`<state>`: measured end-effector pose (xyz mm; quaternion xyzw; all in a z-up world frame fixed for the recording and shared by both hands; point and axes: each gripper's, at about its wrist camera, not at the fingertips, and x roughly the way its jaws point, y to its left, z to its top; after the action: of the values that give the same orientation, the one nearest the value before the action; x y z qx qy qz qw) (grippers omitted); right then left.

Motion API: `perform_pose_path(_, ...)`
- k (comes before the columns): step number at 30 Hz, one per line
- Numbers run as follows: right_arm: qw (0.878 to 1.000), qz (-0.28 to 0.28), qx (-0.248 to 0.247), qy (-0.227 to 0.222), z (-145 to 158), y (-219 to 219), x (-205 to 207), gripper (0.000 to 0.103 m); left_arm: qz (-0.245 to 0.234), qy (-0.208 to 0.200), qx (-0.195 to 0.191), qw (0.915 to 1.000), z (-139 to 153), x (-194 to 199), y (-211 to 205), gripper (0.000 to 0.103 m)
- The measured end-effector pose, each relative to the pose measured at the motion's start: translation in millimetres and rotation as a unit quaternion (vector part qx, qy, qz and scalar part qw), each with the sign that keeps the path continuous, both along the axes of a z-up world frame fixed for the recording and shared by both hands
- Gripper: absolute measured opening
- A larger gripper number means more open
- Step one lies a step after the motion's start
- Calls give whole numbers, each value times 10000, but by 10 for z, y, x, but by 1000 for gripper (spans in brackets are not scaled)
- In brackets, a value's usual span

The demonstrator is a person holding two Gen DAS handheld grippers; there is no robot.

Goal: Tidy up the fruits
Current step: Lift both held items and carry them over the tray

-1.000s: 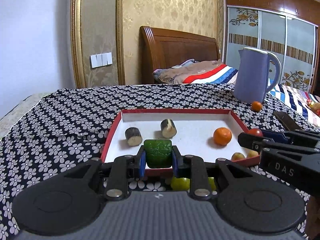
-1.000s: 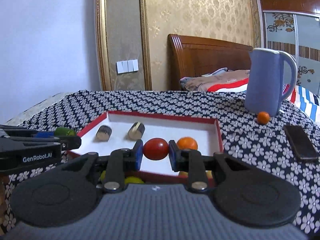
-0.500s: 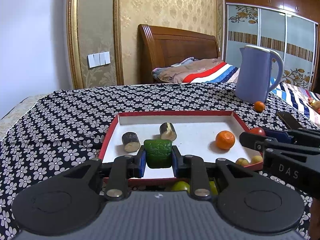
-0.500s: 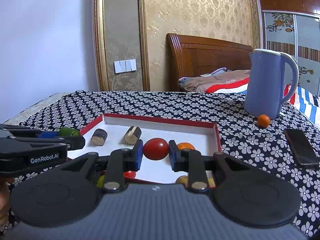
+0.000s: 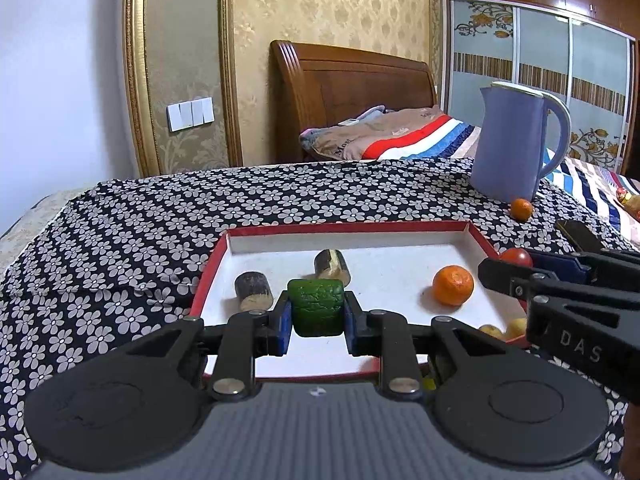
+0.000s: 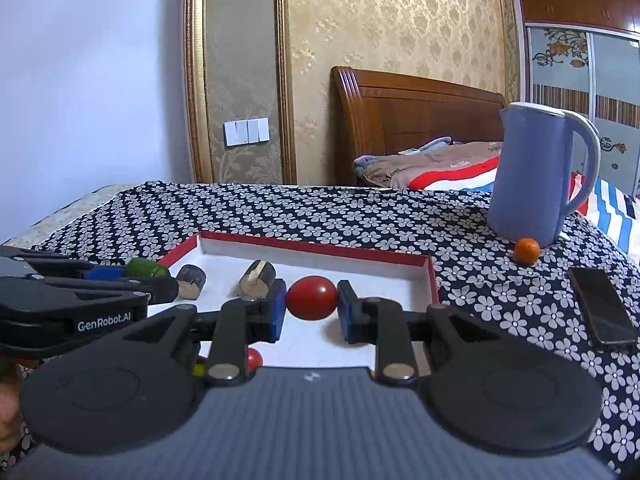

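Tray [image 5: 478,236]: red rim, white floor. Cloth [image 5: 160,216] beneath tray: black with white flowers. Jug [image 5: 510,140] beyond tray: lavender-blue. Fruit in tray: orange [image 5: 453,285].

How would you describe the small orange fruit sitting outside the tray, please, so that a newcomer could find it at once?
Start at the tall blue jug standing on the flowered cloth, beyond the far right corner of the red-rimmed tray. The small orange fruit lies on the cloth at the jug's base. Unlike the larger orange on the tray's white floor, it sits outside the tray.
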<state>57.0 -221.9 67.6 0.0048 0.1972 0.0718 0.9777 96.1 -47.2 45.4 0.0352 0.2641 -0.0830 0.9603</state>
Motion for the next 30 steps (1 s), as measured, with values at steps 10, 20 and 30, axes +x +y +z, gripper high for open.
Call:
perform_pose_path(10, 10000, -39, -19, 34, 9, -33, 141, 25, 13, -20, 172, 9998, 29, 171, -125, 25)
perform_pose_path(20, 9999, -79, -45, 86, 2, -59, 286, 25, 147, 68, 341, 9993, -35, 382, -174, 25)
perform_pose_path(30, 9998, -139, -70, 152, -10, -78, 418, 25, 166, 252, 343, 9990, -114, 589, -197, 25)
